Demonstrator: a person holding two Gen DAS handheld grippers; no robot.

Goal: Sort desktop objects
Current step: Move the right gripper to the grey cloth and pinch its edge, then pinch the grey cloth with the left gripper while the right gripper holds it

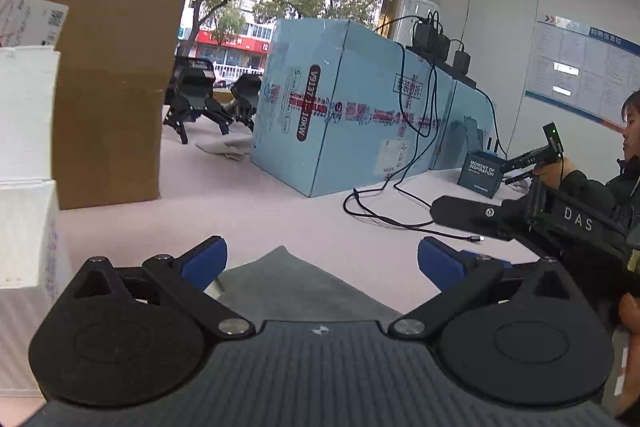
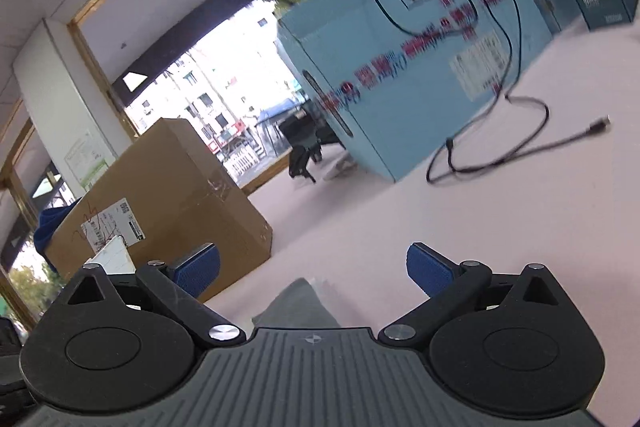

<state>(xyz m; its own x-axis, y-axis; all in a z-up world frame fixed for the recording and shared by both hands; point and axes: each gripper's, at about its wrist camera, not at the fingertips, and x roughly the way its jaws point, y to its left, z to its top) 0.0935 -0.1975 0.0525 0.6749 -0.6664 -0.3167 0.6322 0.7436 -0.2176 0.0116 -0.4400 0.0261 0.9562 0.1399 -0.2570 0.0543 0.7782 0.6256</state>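
My left gripper (image 1: 322, 263) is open over the pale pink table, its blue pads wide apart with nothing between them. Just below it lies a grey pouch (image 1: 296, 287), partly hidden by the gripper body. The right gripper (image 2: 312, 269) is also open and empty, tilted, with the same grey pouch (image 2: 296, 303) peeking out under it. In the left wrist view the right gripper's black body (image 1: 540, 223) reaches in from the right. A loose black cable (image 1: 384, 215) lies on the table; in the right wrist view the cable (image 2: 512, 155) ends in a plug.
A brown cardboard box (image 1: 112, 87) and white boxes (image 1: 24, 167) stand at the left. A large light-blue box (image 1: 340, 107) stands behind, with chargers on top. A small dark box (image 1: 482, 171) sits far right. Another person (image 1: 600, 179) at the right holds grippers. Spare black grippers (image 1: 200, 103) lie far back.
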